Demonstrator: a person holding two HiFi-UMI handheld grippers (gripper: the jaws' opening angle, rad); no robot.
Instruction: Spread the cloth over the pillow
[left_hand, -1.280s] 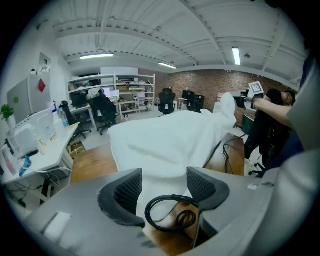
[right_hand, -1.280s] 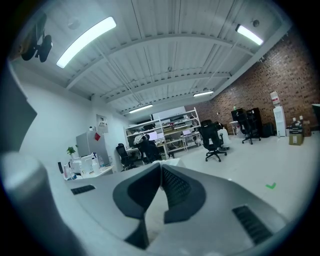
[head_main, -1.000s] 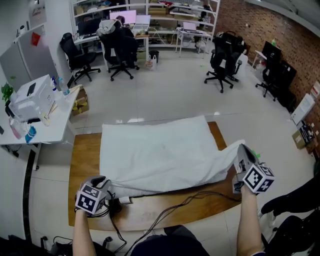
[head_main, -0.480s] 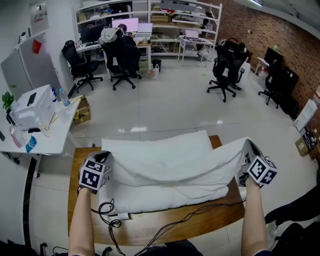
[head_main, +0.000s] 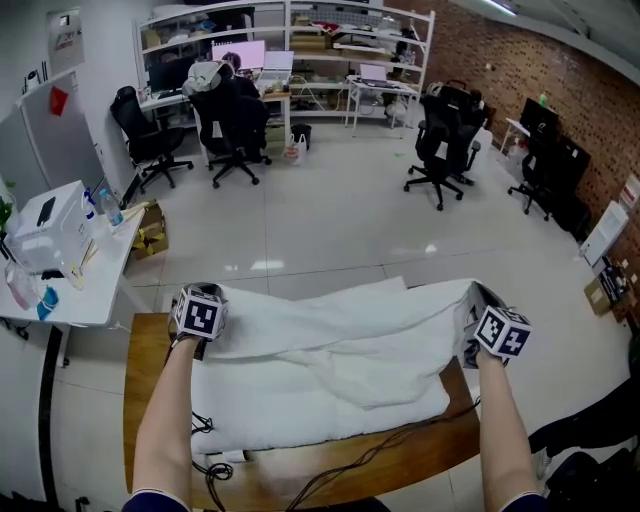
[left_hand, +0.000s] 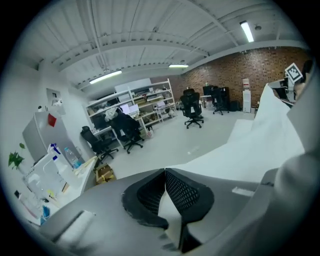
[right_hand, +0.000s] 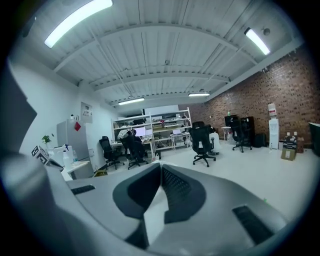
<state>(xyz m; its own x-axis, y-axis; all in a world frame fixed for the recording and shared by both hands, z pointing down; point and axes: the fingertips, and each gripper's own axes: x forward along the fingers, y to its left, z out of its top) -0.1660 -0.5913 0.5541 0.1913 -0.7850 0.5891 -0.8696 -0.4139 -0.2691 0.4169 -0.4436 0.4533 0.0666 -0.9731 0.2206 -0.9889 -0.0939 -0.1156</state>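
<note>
A white cloth hangs stretched between my two grippers above a white pillow that lies on a wooden table. My left gripper is shut on the cloth's left edge, over the pillow's far left corner. My right gripper is shut on the right edge, over the far right corner. In the left gripper view the jaws pinch white fabric and the cloth runs off to the right. The right gripper view shows its jaws closed on a strip of cloth. The cloth's near part sags onto the pillow.
Black cables trail over the table's near edge. A white side table with a printer and bottles stands at the left. Office chairs and shelving desks stand beyond on the tiled floor. A brick wall runs along the right.
The left gripper left the table's near left corner holding the cloth's edge. Both grippers carried the cloth up and away, from the pillow's near side to its far side.
</note>
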